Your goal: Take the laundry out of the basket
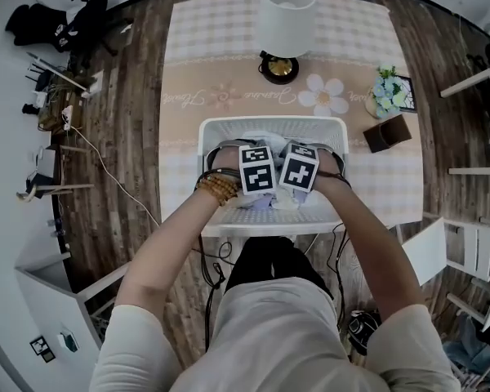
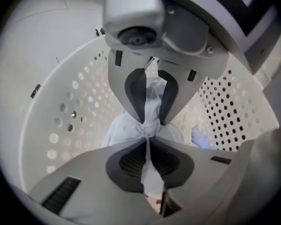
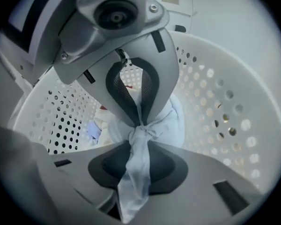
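Left claw (image 2: 147, 127) and right claw (image 3: 139, 125), side by side, each pinch cloth (image 2: 119, 132) bunched at 12 o'clock, deep in basket (image 2: 51, 121).

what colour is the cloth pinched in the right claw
Pale blue, nearly white: the cloth shows best in the right gripper view.

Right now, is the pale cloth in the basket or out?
In: the left gripper and right gripper pinch the pale cloth down inside the perforated basket.
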A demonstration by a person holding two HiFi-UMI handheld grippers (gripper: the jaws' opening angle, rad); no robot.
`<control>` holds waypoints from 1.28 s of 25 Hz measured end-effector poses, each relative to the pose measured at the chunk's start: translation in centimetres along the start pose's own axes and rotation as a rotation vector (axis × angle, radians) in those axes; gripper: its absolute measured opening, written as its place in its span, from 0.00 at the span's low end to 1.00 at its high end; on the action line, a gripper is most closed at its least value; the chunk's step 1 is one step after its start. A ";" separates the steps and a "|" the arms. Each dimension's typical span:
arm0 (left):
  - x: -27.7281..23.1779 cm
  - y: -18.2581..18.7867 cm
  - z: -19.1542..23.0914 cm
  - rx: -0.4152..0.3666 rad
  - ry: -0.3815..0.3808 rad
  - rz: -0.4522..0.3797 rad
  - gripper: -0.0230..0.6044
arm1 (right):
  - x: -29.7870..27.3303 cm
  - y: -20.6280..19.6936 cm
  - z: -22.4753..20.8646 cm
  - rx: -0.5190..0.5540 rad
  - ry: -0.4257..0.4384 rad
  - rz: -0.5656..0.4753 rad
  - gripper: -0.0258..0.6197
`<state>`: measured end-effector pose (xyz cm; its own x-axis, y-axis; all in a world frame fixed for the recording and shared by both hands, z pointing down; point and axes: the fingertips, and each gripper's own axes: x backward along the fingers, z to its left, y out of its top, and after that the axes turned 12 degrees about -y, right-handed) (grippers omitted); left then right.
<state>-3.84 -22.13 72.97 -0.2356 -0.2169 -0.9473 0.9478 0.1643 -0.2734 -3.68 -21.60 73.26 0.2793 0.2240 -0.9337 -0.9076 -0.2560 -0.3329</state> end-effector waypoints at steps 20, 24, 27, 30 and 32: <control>24.3 8.9 -0.9 -0.018 0.165 -0.181 0.14 | 24.2 6.7 -7.0 -0.033 -0.279 -0.186 0.22; 27.1 9.7 -1.2 -0.018 0.193 -0.197 0.13 | 26.7 7.5 -7.3 -0.031 -0.317 -0.209 0.22; 27.2 10.2 -1.5 -0.024 0.193 -0.195 0.13 | 27.1 7.3 -7.0 -0.035 -0.329 -0.211 0.22; 26.6 10.5 -1.8 -0.035 0.182 -0.187 0.13 | 26.9 6.8 -6.6 -0.042 -0.330 -0.204 0.22; 26.3 10.8 -1.9 -0.038 0.175 -0.201 0.13 | 26.8 6.4 -6.4 -0.056 -0.332 -0.206 0.22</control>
<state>-0.20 -24.22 44.80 -0.4549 -0.0802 -0.8869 0.8702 0.1716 -0.4618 0.06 -23.28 45.24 0.3290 0.5660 -0.7559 -0.8219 -0.2226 -0.5244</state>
